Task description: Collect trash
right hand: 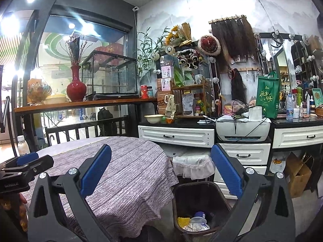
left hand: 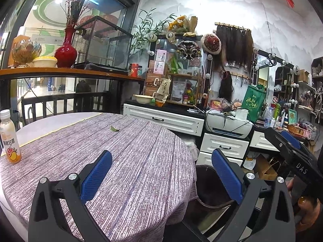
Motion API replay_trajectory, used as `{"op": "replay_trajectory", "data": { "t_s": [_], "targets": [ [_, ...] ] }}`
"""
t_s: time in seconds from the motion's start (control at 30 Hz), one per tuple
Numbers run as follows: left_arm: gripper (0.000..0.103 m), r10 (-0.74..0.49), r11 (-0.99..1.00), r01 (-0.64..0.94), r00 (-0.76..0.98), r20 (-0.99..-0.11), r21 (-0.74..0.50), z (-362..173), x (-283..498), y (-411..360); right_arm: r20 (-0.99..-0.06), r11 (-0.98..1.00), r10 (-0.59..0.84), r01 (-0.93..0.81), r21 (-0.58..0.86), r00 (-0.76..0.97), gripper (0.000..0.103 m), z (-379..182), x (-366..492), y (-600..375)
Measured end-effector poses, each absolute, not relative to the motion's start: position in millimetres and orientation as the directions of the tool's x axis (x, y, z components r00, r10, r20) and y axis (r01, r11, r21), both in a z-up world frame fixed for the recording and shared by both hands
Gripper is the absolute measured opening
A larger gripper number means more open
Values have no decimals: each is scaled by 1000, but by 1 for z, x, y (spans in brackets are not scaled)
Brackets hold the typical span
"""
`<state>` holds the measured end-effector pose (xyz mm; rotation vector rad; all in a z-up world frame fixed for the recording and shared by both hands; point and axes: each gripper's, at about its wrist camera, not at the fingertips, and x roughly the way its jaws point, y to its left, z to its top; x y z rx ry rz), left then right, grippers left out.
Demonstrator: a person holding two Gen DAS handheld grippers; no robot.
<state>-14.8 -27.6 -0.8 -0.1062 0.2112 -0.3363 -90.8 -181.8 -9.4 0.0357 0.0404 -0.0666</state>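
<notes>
The left claw (left hand: pixel 161 179) hangs with its blue pads spread wide and nothing between them, over the near edge of the round surface (left hand: pixel 125 161) in its purple woven cloth. The right claw (right hand: pixel 161 173) is equally wide open and empty, and sits off the surface's right edge, above the dark bin (right hand: pixel 201 193).

The bin stands on the floor just right of the surface. In the right wrist view it already holds crumpled paper, something yellow and a small tub with a blue lid.

On the surface, past the left claw toward the far side, lies one small green leaf (left hand: pixel 114 129), apart from everything else. At the surface's left edge stands an orange drink bottle (left hand: pixel 9 139), upright and capped; whether it counts as trash I cannot tell.

The leaf looks like the next piece to collect. It is thin and flat on cloth, so the left claw would do best to come down steeply, straddle it across its narrow width, press lightly into the fabric and close slowly, taking care not to pinch the cloth and drag it. Then carry it right, over the bin's open mouth, and let go only once well inside the rim, since a leaf drifts.
</notes>
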Motion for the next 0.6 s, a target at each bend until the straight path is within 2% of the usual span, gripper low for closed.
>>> {"op": "replay_trajectory", "data": {
  "t_s": [0.6],
  "targets": [
    [98,-327,943,304,923,-202,-137,-1,-12,-20,-56,997,-67,69,44,996,97,-13,-87,-185]
  ]
}}
